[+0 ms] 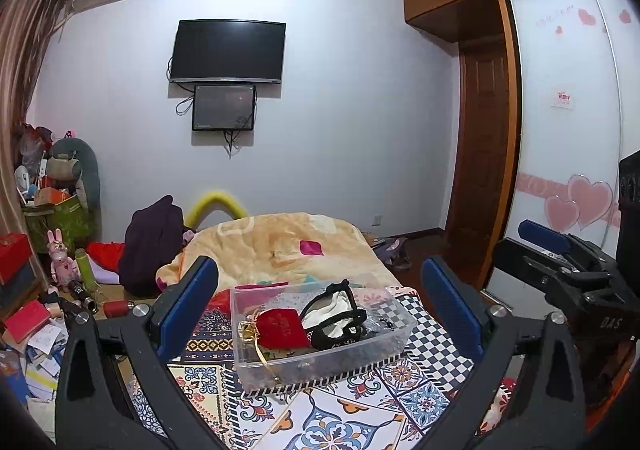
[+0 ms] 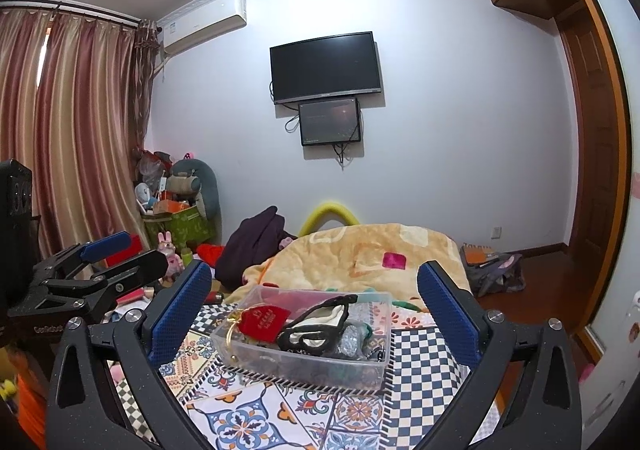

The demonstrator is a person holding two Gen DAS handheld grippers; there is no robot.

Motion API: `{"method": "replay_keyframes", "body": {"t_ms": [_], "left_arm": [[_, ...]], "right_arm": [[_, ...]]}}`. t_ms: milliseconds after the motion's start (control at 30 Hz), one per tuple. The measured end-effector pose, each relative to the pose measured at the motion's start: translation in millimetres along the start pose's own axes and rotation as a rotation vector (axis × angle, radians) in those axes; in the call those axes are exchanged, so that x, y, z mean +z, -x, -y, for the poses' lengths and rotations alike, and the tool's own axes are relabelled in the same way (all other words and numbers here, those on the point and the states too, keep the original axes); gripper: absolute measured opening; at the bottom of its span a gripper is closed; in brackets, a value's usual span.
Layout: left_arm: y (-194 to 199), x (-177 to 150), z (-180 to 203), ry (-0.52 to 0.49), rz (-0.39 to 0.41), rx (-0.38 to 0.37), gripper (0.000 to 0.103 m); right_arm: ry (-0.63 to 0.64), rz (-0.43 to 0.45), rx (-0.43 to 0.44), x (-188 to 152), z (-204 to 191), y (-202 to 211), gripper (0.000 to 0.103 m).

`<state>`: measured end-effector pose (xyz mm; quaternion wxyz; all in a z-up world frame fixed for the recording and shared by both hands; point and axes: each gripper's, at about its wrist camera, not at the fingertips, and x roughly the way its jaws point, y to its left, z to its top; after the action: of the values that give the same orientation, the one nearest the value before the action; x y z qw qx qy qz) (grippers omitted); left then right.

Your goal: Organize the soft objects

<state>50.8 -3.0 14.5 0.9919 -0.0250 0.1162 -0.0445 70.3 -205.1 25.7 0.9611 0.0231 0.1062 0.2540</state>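
A clear plastic box (image 1: 396, 346) stands on the patterned bedspread (image 1: 340, 410). In it lie a red velvet pouch (image 1: 280, 328) with a gold cord, a black-and-white cloth item (image 1: 334, 310) and other small soft things. The box also shows in the right wrist view (image 2: 280, 364), with the red pouch (image 2: 262, 320) and the black-and-white item (image 2: 320, 324). My left gripper (image 1: 320, 310) is open and empty, raised just before the box. My right gripper (image 2: 314, 314) is open and empty, likewise before the box. Each gripper shows at the edge of the other's view.
A peach blanket (image 1: 280, 242) is bunched on the bed behind the box. A dark garment (image 1: 152, 246) lies at the bed's far left. Clutter, boxes and toys (image 1: 60, 250) fill the left floor. A wardrobe (image 1: 560, 109) stands at right.
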Motion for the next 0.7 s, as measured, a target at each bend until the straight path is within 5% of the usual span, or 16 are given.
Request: {"method": "replay_keyframes", "body": {"t_ms": [700], "left_arm": [[-0.8,1.8,-1.8,0.008,-0.001,0.007,0.103]], "right_arm": [[0.003,-0.007,-0.009,1.1,0.6,3.2,0.103]]}}
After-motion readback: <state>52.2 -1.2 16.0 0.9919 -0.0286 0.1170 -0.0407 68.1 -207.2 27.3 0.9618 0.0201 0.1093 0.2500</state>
